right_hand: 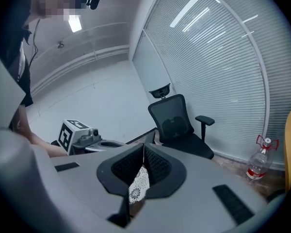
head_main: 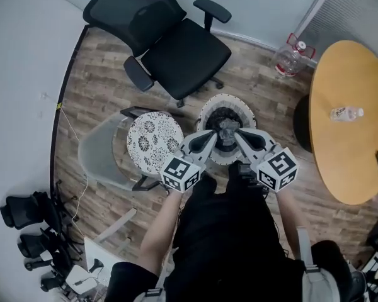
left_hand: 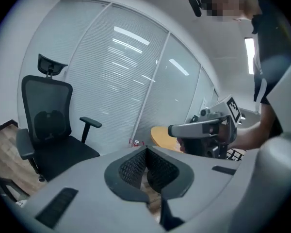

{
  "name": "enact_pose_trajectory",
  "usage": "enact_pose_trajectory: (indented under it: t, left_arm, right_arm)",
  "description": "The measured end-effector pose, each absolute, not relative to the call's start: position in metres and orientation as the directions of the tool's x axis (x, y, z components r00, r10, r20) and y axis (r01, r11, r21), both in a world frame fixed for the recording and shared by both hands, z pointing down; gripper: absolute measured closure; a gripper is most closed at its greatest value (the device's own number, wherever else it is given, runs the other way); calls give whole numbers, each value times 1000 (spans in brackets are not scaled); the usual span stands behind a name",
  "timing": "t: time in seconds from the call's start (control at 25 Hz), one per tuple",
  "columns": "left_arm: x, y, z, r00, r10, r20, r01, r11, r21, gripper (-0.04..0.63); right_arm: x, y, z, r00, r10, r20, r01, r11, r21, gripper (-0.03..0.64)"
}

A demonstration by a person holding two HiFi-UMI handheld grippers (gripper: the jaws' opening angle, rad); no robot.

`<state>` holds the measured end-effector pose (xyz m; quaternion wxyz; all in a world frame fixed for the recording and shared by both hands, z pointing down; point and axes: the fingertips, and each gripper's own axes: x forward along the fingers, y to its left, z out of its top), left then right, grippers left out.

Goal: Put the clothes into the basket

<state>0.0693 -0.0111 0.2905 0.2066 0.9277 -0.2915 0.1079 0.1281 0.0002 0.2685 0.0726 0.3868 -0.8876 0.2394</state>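
Okay, fingers are pressed together on both my left gripper [head_main: 215, 133] and right gripper [head_main: 239, 133]. A crumpled grey cloth [head_main: 228, 129] sits between their tips, over the round white ribbed basket [head_main: 225, 99]. I can't tell if either's pinching it.

The person is standing over a round white basket [head_main: 206, 109], holding the left gripper [head_main: 213, 135] and the right gripper [head_main: 239, 134] with their tips nearly meeting above it. A crumpled grey cloth [head_main: 227, 129] is showing between the tips. A patterned round seat [head_main: 152, 140] is sitting just left of the basket, and a black office chair [head_main: 176, 46] is standing farther off. At right, a yellow table [head_main: 353, 156] is bearing a small bottle [head_main: 346, 113], and a larger bottle [head_main: 292, 56] is standing on the floor beyond it.
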Motion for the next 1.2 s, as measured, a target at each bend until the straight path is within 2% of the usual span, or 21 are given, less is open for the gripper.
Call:
enact_pose_trajectory:
  t: [0.24, 0.4, 0.52, 0.84, 1.2]
  left_arm:
    - [30, 8, 239, 770, -593, 235, -638, -701, 319, 583]
    - [11, 27, 205, 759, -623, 189, -649, -697, 305, 583]
    - [5, 45, 187, 766, -623, 158, -640, -715, 284, 583]
    - [-4, 70, 167, 756, -642, 125, -647, -708, 283, 583]
    - [-22, 70, 163, 754, -648, 105, -648, -708, 280, 583]
  right_arm:
    - [88, 9, 249, -754, -593, 283, -656, 667, -353, 600]
    - [59, 26, 218, -844, -512, 162, -533, 761, -369, 600]
    - [48, 37, 204, -880, -459, 126, -471, 804, -362, 600]
    - [41, 68, 185, -928, -349, 131, -372, 863, -341, 600]
    - [30, 82, 180, -942, -314, 120, -336, 880, -335, 600]
